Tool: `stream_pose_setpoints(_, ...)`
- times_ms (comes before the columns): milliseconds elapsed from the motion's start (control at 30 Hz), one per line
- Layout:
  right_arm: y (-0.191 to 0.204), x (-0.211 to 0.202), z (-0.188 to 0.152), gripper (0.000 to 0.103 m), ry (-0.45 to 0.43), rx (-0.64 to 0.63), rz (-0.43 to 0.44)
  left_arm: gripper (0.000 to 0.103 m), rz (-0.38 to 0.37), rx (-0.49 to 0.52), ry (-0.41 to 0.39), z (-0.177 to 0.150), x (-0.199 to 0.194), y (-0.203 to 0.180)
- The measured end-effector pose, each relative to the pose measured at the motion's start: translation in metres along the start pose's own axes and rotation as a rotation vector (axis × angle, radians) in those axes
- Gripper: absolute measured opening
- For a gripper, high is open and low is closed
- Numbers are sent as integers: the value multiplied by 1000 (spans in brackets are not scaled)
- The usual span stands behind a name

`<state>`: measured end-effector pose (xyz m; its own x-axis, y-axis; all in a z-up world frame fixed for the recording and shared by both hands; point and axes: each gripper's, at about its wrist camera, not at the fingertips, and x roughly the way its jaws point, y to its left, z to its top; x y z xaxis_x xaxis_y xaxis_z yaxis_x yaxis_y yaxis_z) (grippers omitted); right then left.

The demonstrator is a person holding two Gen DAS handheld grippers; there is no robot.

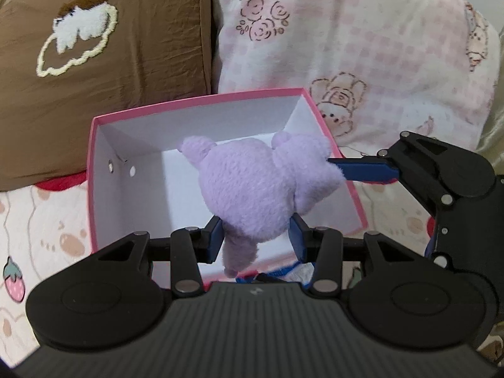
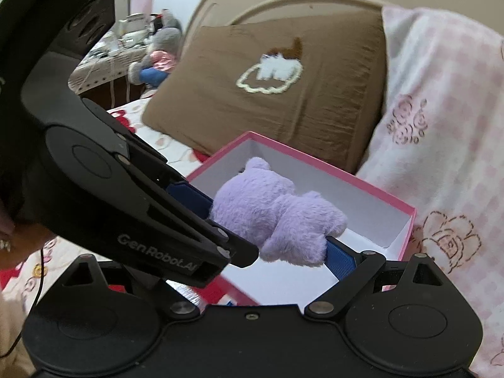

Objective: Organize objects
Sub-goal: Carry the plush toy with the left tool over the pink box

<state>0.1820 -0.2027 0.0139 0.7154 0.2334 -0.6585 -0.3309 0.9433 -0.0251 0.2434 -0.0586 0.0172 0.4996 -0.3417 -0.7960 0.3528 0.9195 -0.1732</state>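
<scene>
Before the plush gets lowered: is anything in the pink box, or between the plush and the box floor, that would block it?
Nothing visible does. The purple plush hangs over the open pink box, pinched by the left claw and touched by the right claw. The white floor that shows is bare; the part under the plush is hidden.

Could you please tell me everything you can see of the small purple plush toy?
The small fluffy lilac plush toy has rounded ears or limbs and soft pile fabric; no face shows. It hangs over the open pink cardboard box with a white inside, off its floor. The left gripper pinches its lower part between blue fingers, and the right gripper's blue finger presses its side.
</scene>
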Motion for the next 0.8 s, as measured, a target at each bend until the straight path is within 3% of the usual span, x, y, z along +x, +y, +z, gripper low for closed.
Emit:
stream_pose_setpoints(467,-52,76,7,96,93,64,-30,42,-62,-96,96,33,98,31)
stream_pose_setpoints(800,-64,104,3,95,155,72,-49,42,-82,-122,147,36,126,40)
